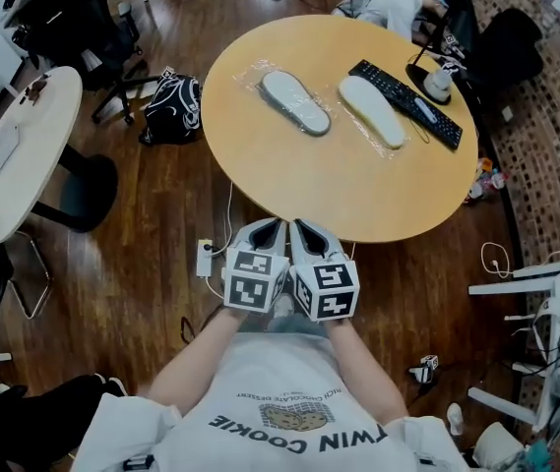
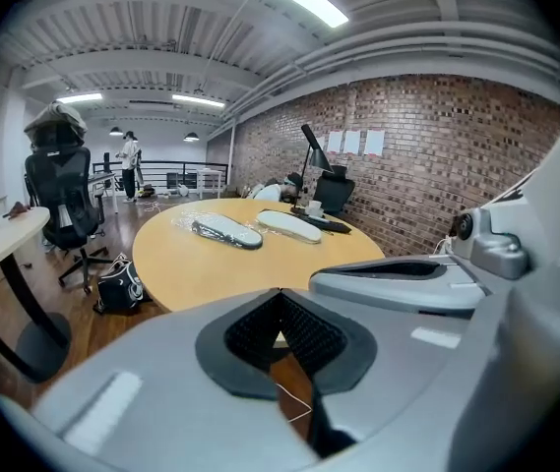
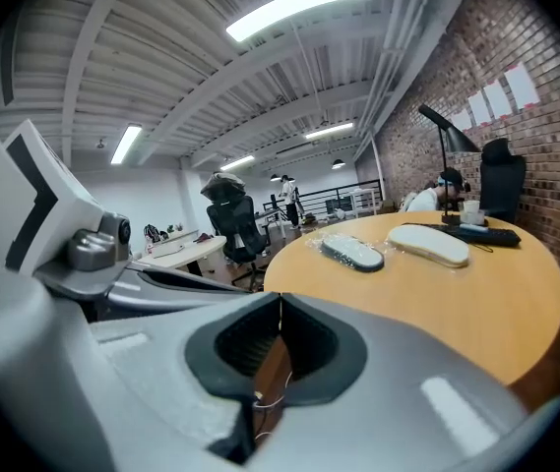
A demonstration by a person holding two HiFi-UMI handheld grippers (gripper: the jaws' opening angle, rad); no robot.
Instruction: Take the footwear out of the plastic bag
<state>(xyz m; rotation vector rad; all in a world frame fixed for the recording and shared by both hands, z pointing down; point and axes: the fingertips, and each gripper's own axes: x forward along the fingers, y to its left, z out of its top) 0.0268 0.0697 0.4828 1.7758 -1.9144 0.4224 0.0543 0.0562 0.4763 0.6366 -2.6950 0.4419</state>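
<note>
Both grippers are held side by side, touching, just off the near edge of the round table (image 1: pixel 289 190), over the floor. The left gripper (image 1: pixel 274 230) is seen with its jaws pressed together on nothing, and the right gripper (image 1: pixel 305 230) is likewise closed and empty.

Two pieces of footwear are laid on the far half of the table, well apart from the grippers. The grey slipper (image 1: pixel 295 101) is wrapped in a clear plastic bag (image 1: pixel 251 75) whose crinkled edge shows beyond its far end. It lies almost straight ahead, so neither gripper is clearly nearer. The cream slipper (image 1: pixel 371 110) lies beside it towards the right edge, just short of a keyboard (image 1: pixel 404 103), and is judged nearer the right gripper. Whether it is bagged too cannot be told for certain. Both long axes run slantwise, from far left to near right, so a forward reach would meet each near end first.

On the person's shirt (image 1: pixel 289 416) "TWIN COOKIE" can be read; the finer print is too small.
</note>
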